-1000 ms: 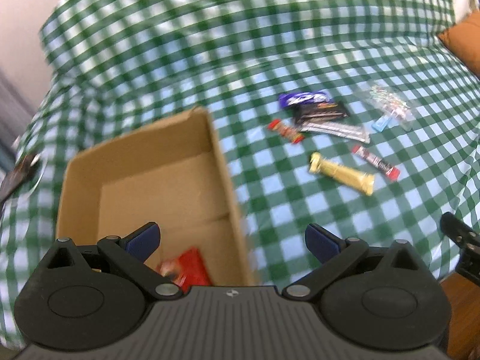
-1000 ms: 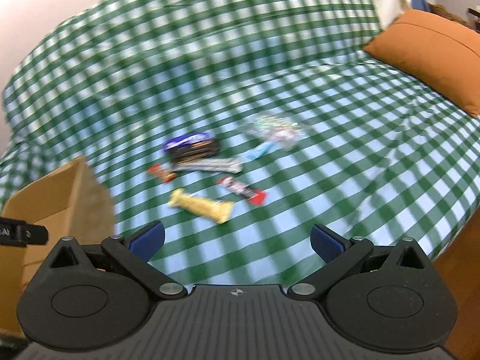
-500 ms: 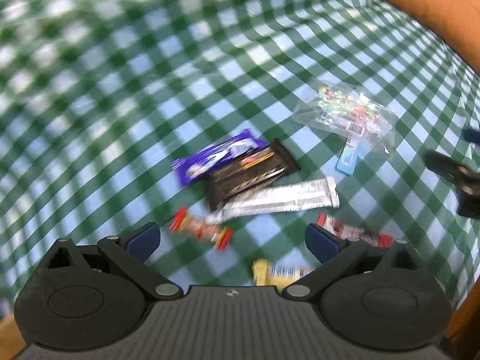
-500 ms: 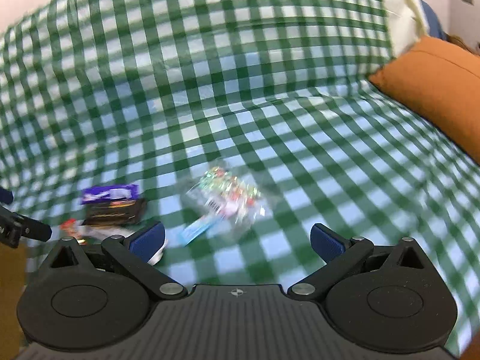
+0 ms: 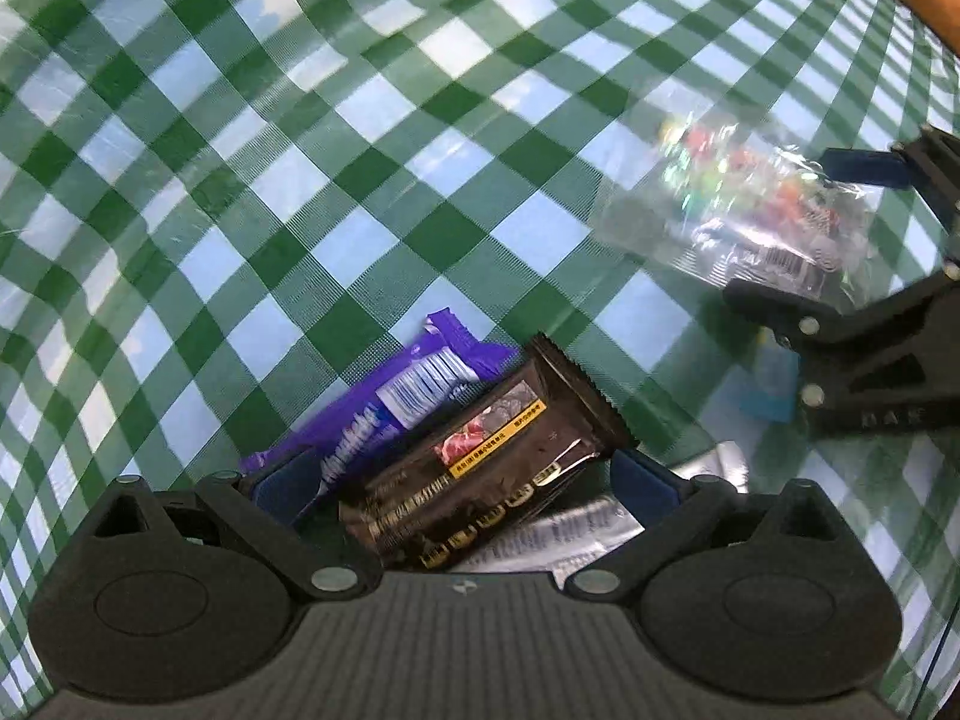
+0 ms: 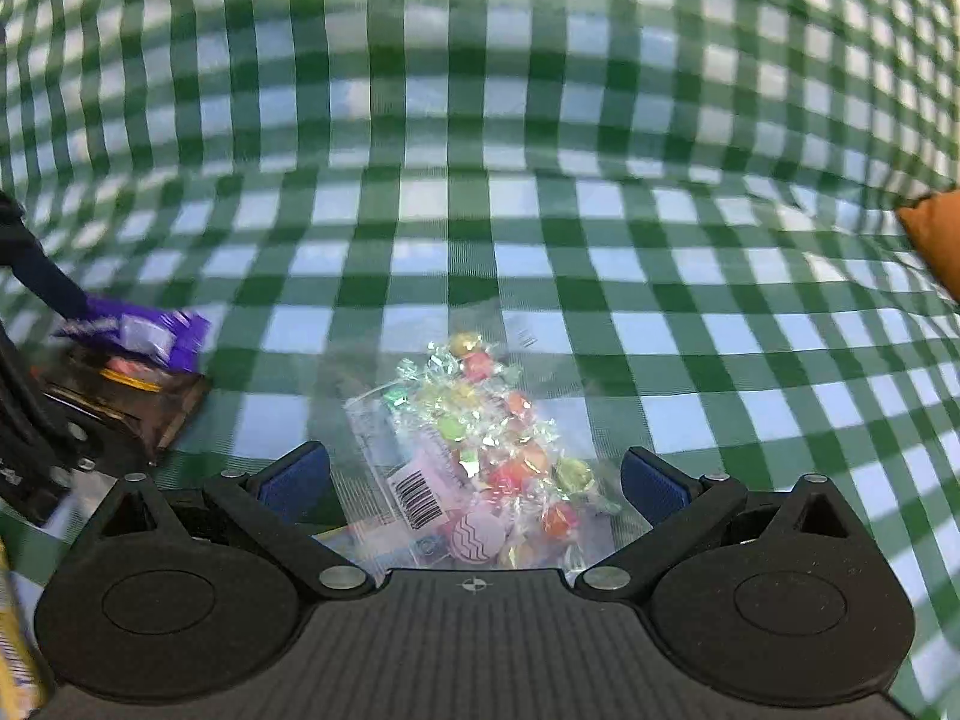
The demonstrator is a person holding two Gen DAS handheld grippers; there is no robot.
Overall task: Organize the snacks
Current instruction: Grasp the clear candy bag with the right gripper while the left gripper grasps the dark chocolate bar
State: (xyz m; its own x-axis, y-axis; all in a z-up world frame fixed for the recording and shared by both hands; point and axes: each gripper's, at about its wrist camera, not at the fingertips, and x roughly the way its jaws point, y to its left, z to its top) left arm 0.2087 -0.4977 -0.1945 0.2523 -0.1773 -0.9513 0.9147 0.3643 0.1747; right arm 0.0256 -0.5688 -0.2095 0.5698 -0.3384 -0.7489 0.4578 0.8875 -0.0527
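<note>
In the left wrist view my left gripper [image 5: 465, 483] is open low over a dark brown snack packet [image 5: 480, 468], its fingers either side of it. A purple bar [image 5: 384, 408] lies under the packet's left side and a silver wrapper [image 5: 558, 534] under its right. In the right wrist view my right gripper [image 6: 474, 483] is open around a clear bag of coloured candies [image 6: 480, 450]. That bag [image 5: 738, 210] and the right gripper [image 5: 864, 300] show at the right of the left wrist view. The left gripper [image 6: 36, 372] shows at the left of the right wrist view.
Everything lies on a green and white checked cloth [image 5: 300, 150] over a soft surface. An orange cushion [image 6: 936, 234] sits at the right edge. A small light blue packet [image 5: 774, 384] lies beside the right gripper. A yellow wrapper [image 6: 15, 660] shows at the lower left.
Both grippers have moved away from the cardboard box and down close to the snacks. The left one has come over the brown packet, the right one over the candy bag. Both stay open.
</note>
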